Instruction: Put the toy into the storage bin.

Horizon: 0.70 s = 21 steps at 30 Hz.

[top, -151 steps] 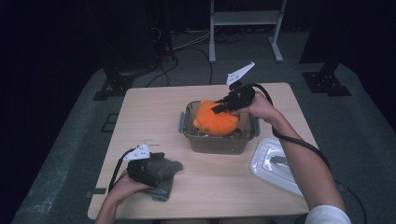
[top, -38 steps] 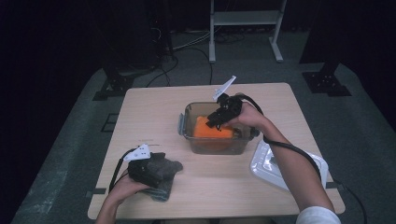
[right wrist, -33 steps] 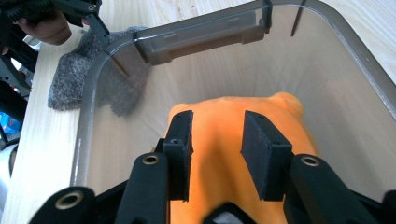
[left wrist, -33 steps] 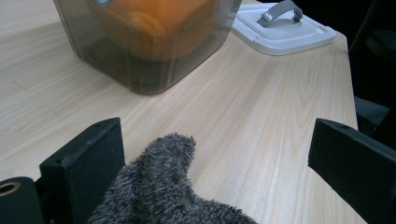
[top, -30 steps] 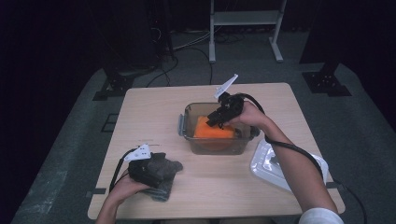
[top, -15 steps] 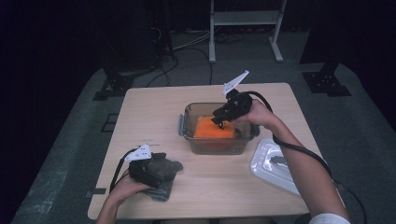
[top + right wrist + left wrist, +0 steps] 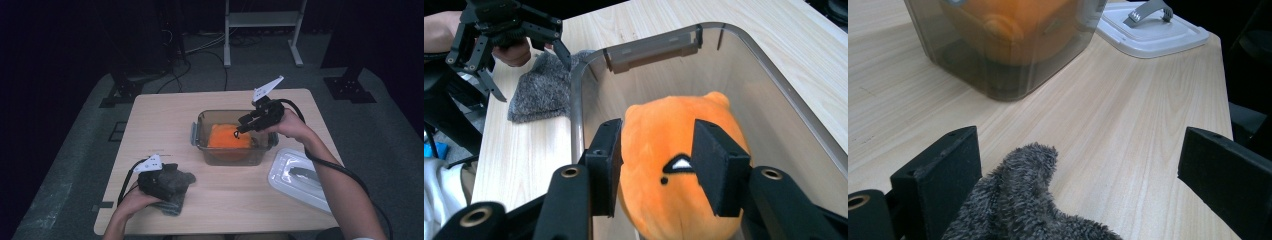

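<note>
Item: orange plush toy (image 7: 229,138), seated inside a clear plastic bin (image 7: 200,131) near the middle of a light wooden table (image 7: 165,115); the toy filled most of the bin floor and showed a small dark mark with a white patch on its upper side in the right gripper view (image 7: 681,165).

Right gripper (image 7: 242,131): held over the bin from its right rim, jaws pointing down at the toy. The jaws had just been opening and stood partly apart, either side of the toy's top, pads apparently off the plush and nothing carried.

Left gripper (image 7: 170,181): at the near left of the table, resting over a grey fuzzy cloth (image 7: 176,185). Its jaws stood wide apart in the left gripper view, a fold of the cloth (image 7: 1023,200) lying between them, clear of the far pad.

White lid with grey handle (image 7: 299,176): flat on the table to the right of the bin, well apart from the cloth
</note>
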Available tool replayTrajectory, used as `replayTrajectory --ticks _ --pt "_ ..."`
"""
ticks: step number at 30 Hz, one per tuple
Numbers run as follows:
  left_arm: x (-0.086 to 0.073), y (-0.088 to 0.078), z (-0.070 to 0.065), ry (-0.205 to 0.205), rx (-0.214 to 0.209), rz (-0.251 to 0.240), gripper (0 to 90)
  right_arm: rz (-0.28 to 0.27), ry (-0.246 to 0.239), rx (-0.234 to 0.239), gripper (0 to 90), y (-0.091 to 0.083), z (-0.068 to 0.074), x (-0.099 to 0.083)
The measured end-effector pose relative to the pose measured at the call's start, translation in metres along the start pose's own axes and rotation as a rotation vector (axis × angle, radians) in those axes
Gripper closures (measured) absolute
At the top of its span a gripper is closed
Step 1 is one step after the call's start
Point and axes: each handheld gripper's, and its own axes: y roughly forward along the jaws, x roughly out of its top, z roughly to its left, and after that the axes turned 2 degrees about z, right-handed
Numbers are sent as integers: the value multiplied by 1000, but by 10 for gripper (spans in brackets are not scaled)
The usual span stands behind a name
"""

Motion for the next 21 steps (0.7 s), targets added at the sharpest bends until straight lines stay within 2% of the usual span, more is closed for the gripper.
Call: replayTrajectory --ticks 15,21 --pt "1 2 1 8 1 -1 29 -44 42 -55 449 -37 10 -30" --pt "1 2 1 5 4 1 29 -62 58 -82 410 -55 16 -48"
